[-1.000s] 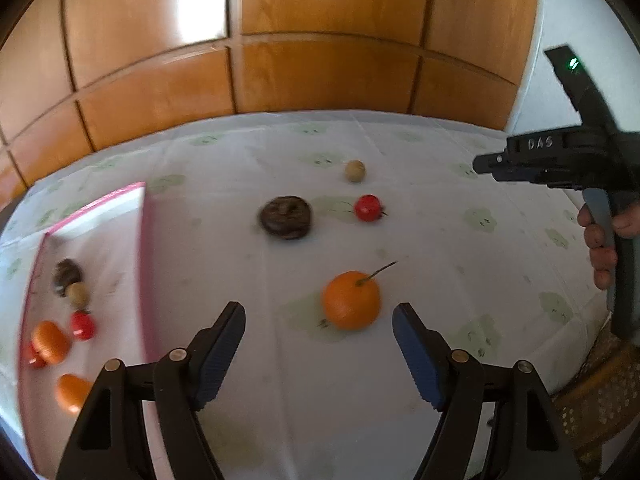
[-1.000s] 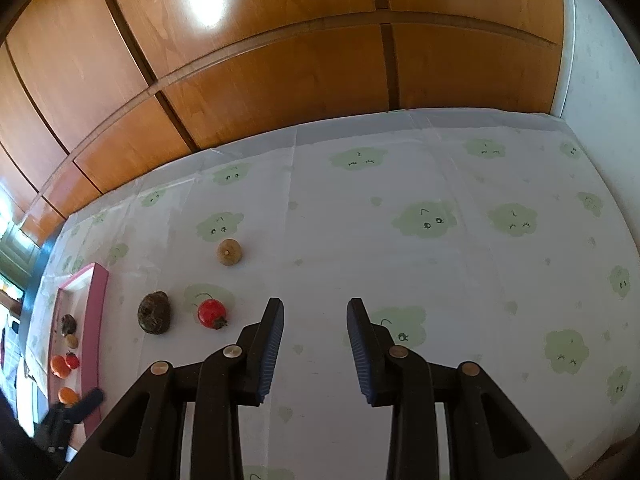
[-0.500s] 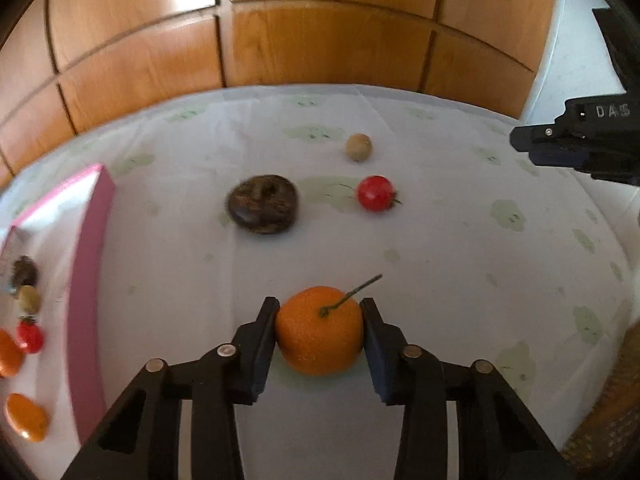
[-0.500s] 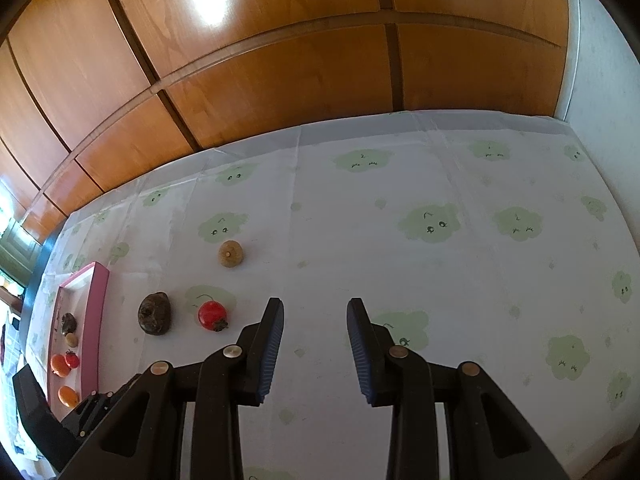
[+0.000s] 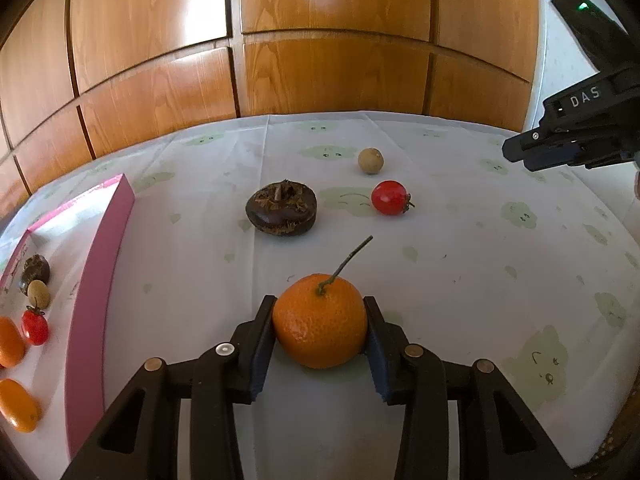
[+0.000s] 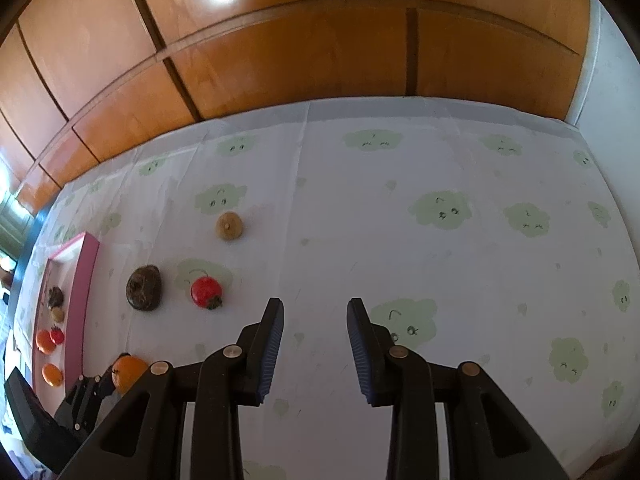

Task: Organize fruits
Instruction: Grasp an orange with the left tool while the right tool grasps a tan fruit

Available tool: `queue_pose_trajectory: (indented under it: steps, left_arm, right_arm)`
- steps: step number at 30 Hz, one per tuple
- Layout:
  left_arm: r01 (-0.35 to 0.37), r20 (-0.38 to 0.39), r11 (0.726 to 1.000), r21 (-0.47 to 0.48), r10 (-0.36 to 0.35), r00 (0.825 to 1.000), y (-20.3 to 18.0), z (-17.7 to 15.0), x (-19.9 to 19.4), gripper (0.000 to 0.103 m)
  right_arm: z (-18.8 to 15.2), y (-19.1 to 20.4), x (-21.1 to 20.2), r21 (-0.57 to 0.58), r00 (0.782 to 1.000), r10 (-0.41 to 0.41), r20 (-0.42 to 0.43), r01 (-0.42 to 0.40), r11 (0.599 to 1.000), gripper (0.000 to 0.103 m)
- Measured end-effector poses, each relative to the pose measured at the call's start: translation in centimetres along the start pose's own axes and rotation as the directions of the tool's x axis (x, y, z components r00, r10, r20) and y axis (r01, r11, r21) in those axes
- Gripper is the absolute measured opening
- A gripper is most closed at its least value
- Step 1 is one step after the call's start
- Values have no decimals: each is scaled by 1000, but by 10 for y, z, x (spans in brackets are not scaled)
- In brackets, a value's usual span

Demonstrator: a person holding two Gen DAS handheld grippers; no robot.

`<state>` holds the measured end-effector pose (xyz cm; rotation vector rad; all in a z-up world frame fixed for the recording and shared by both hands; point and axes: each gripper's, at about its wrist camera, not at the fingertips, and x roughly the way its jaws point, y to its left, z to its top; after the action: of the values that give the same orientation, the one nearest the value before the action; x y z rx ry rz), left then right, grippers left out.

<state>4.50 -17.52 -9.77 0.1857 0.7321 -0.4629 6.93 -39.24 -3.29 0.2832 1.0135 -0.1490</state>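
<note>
A stemmed orange mandarin (image 5: 320,326) sits on the cloud-print tablecloth with my left gripper (image 5: 320,312) shut on it, both pads pressing its sides. It shows again in the right wrist view as the mandarin (image 6: 127,372) at the lower left. Beyond it lie a dark brown wrinkled fruit (image 5: 282,210), a red cherry tomato (image 5: 389,198) and a small tan round fruit (image 5: 370,161). My right gripper (image 6: 315,312) hovers over bare cloth, to the right of the tomato (image 6: 206,291), with its jaws apart and nothing between them.
A pink-walled tray (image 5: 100,280) at the left holds a dark fruit (image 5: 35,274), a tan one (image 5: 39,293), a small tomato (image 5: 35,326) and orange fruits (image 5: 18,410). Wooden panels stand behind the table. The right gripper's black body (image 5: 576,128) hangs at the right.
My left gripper came down around the mandarin and closed on it; a second ago its jaws stood wide apart. The right gripper has kept its place and gap.
</note>
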Motion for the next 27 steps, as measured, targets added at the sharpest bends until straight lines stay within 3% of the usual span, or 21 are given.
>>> queue_pose_trajectory:
  steps: [7, 17, 27]
  left_arm:
    - [10, 14, 1000, -9, -10, 1000, 1, -1, 0, 42]
    - [20, 24, 1000, -17, -20, 1000, 2, -2, -1, 42]
    - [39, 28, 999, -32, -38, 999, 4, -1, -2, 42]
  right_arm:
    - [-7, 14, 13, -55, 998, 1, -55, -4, 998, 33]
    - [-11, 40, 25, -90, 992, 79, -102, -89, 992, 33]
    - [41, 73, 66, -99, 994, 73, -85, -82, 992, 33]
